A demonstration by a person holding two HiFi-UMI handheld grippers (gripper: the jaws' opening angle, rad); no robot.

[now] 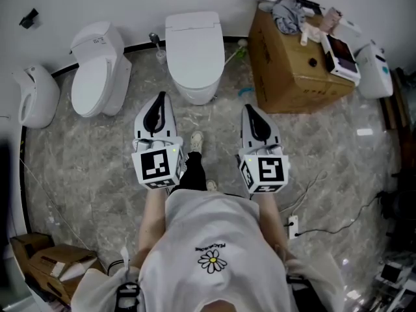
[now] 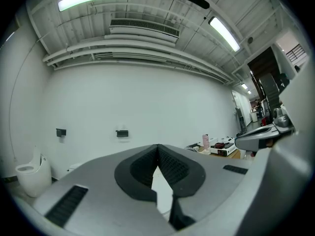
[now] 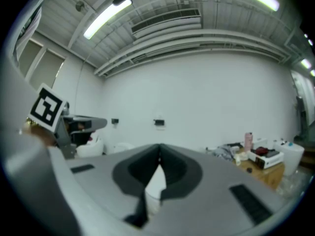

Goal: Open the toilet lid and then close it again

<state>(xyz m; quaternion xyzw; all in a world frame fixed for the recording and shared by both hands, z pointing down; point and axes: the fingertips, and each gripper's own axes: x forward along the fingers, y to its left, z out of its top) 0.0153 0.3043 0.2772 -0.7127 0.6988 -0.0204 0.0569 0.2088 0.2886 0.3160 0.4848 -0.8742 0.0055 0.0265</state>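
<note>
White ceramic toilet: against the far wall, straight ahead of the person, roughly midway between the two grippers' lines of aim.
Lid: flat down, closed. Opening not yet begun, by my reading.
Left gripper: jaws pressed together, nothing between them. Held level, short of the bowl's front, touching nothing.
Right gripper: likewise jaws together and empty, clear of the toilet.
Second toilet: just to the left, angled, lid also down.
Cardboard box: close on the right, clutter piled on top.
Floor cable: trails over the marble near the person's right side.
Risk, grip: closed tips cannot pinch the lid edge and may skid off the smooth lid.
Risk, slam: a lid that slips free would drop hard onto the seat.
Risk, target: drifting left means reaching for the wrong toilet.
Risk, footing: a step back could snag the cable.
</note>
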